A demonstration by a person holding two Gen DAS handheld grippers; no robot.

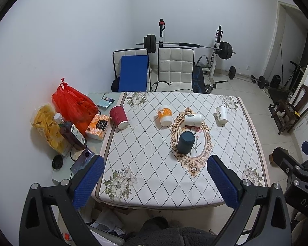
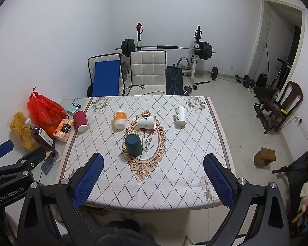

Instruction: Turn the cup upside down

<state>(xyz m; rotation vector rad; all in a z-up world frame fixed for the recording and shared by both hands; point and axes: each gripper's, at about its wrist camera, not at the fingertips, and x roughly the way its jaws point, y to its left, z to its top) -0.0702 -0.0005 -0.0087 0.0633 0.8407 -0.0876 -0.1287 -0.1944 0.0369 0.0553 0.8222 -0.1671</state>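
Observation:
A dark blue cup stands upside down on the oval ornament at the middle of the table. A white cup lies on its side just behind it. A red cup, an orange-and-white cup and a white cup stand upside down further back. My left gripper is open and empty above the near table edge. My right gripper is open and empty there too.
The table has a diamond-patterned cloth. On its left side lie a red bag, a chip bag, a brown bottle, an orange box and a phone. Chairs and a barbell rack stand behind.

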